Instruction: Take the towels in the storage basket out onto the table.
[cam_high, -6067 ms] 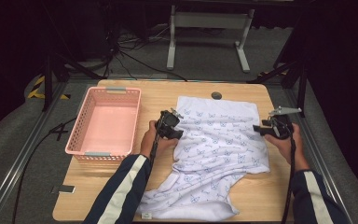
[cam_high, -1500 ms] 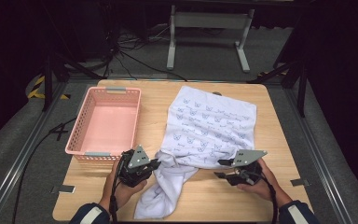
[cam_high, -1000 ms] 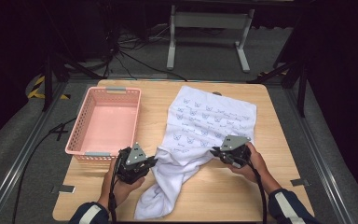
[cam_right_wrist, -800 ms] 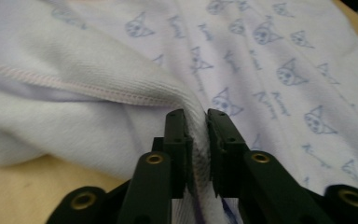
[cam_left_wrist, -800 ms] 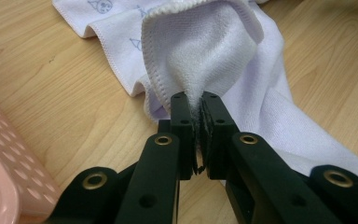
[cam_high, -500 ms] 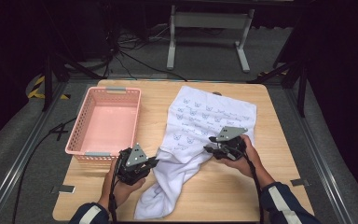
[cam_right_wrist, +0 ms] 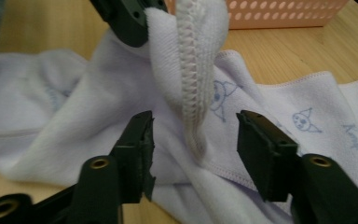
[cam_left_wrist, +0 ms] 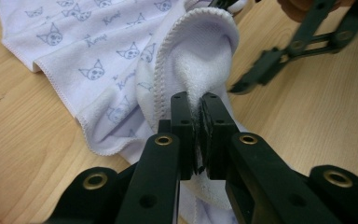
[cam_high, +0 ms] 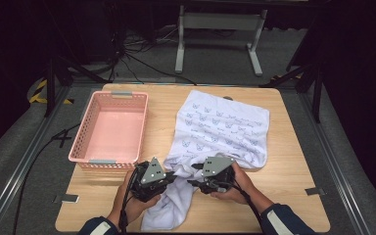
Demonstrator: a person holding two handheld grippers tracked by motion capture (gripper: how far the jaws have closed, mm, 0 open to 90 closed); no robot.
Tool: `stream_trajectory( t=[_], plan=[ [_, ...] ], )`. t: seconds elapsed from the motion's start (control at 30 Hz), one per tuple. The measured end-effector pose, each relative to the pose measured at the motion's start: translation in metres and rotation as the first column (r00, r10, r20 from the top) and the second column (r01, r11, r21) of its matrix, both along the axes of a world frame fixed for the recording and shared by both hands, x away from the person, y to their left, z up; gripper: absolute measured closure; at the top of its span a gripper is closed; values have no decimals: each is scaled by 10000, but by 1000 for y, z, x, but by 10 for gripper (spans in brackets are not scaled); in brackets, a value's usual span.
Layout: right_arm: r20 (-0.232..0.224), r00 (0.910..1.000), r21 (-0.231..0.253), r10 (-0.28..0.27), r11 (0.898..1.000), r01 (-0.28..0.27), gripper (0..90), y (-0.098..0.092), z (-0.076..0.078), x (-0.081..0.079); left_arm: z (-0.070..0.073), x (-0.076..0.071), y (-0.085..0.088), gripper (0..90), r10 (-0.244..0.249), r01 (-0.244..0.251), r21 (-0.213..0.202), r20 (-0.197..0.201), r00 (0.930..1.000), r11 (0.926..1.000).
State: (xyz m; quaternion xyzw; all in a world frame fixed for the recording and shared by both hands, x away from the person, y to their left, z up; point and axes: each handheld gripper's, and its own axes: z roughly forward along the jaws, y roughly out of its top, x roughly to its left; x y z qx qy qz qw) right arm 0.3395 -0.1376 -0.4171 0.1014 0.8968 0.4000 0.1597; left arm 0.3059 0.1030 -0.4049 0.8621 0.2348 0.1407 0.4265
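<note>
Towel (cam_high: 223, 129): qty 1. White terry w/ small cat-face print, stitched hem. Lies on table (cam_high: 293, 176), right of basket; far part spread flat, near end bunched and twisted toward the person's side, between the two grippers.

Handling (judged): soft, limp, light; no stiffness, so any unheld part will sag and drag. Pile gives good friction, slip unlikely. Not fragile. Best hold is the hem or a corner, where the stitching gives a firm ridge; a pinch mid-cloth would gather extra layers.

Left gripper (cam_left_wrist: 196, 116): qty 1. Jaws pressed together on a fold of towel near its hemmed edge; the cloth rises from the pinch in a puffed loop.

Right gripper (cam_right_wrist: 193, 140): qty 1. Jaws spread wide, nothing between the pads yet; a raised strip of hem hangs just ahead, roughly centred in the gap. Its jaws also appear in the left gripper view, upper right, blurred. Judged: lined up to take the hem close to the left gripper's hold.

Basket (cam_high: 108, 128): qty 1. Pink plastic, perforated walls, nothing inside. On table, left of towel, apart from it.

Hands: 2, one per gripper, dark sleeves w/ light stripe.

Table: qty 1. Light wood, rounded corners.

Beyond the far edge: a grey stand (cam_high: 220, 34) and cables on the floor, count unclear.
</note>
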Motion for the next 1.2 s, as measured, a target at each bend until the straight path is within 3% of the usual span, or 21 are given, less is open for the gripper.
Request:
stream_trajectory(
  t=[0.03, 0.07, 0.17, 0.27, 0.3, 0.47, 0.57, 0.6, 0.7, 0.77, 0.83, 0.9, 0.93, 1.0, 1.03, 1.07, 1.1, 1.13, 1.2],
  plan=[
    [0, 10000, 0, 0, 10000, 0, 620, 0, 0, 0, 0, 0, 0, 852, 24, -24, 39, -2, 10000, 10000],
    [95, 9999, 62, 75, 10000, -76, 781, -1, -1, 0, 0, 0, 1, 847, 101, -101, 16, -27, 9999, 9999],
    [46, 9995, 134, 306, 9994, -306, 854, -8, 3, -3, -1, 0, 4, 812, 197, -197, -118, -1, 9998, 9997],
    [-269, 9966, -3, 774, 9970, -774, 878, -21, 10, -9, 1, -1, 5, 719, 101, -101, -269, 3, 9999, 9996],
    [-334, 9943, -89, 1008, 9948, -1012, 879, -30, 14, -14, 1, -2, 5, 618, 136, -136, -272, -24, 9999, 9995],
    [-769, 9794, -842, 1865, 9776, -1927, 881, -64, 23, -50, 2, -4, 4, 524, -109, 106, -242, -128, 9999, 9997],
    [-1204, 9669, -1323, 2249, 9617, -2402, 879, -87, 22, -74, -3, -4, -1, 510, -383, 387, 92, -338, 9987, 9992],
    [-1204, 9669, -1323, 2249, 9617, -2402, 879, -87, 22, -74, -7, -2, -4, 510, -477, 491, 325, -405, 9980, 9983],
    [-1921, 9509, -1782, 2427, 9442, -2770, 871, -109, 17, -97, -17, 5, -11, 528, -603, 664, 861, -718, 9956, 9941],
    [-2236, 9457, -2146, 2359, 9345, -2839, 853, -120, 11, -110, -25, 10, -17, 526, -596, 691, 1127, -854, 9946, 9912],
    [-2704, 9354, -2211, 2279, 9309, -2907, 842, -129, 5, -121, -30, 16, -21, 538, -609, 736, 1736, -773, 9951, 9821],
    [-3002, 9292, -2291, 2156, 9293, -2897, 772, -137, 0, -131, -36, 24, -22, 537, -458, 608, 1857, -842, 9954, 9807],
    [-3145, 9285, -2325, 1974, 9324, -2769, 726, -140, -2, -135, -38, 28, -22, 549, -392, 562, 1927, -908, 9951, 9797],
    [-2966, 9427, -2290, 1527, 9469, -2255, 644, -146, -1, -140, -41, 35, -22, 554, -107, 276, 2066, -825, 9965, 9780],
    [-2601, 9584, -2157, 1177, 9604, -1765, 592, -149, 2, -137, -41, 35, -22, 557, -107, 276, 2066, -825, 9965, 9780],
    [-2601, 9584, -2157, 1177, 9604, -1765, 592, -149, 2, -137, -43, 42, -21, 557, -26, 195, 2093, -808, 9967, 9777],
    [-1877, 9803, -1534, -613, 9876, 324, 524, -150, 12, -115, -46, 47, -21, 567, 100, 89, 2259, -823, 9966, 9741],
    [-1601, 9774, -1301, -1379, 9845, 1176, 562, -147, 13, -104, -46, 47, -21, 575, 100, 89, 2259, -823, 9966, 9741],
    [-1142, 9717, -965, -2068, 9758, 1964, 535, -139, 10, -76, -50, 53, -22, 576, 99, 139, 2579, -910, 9958, 9661]
  ],
)
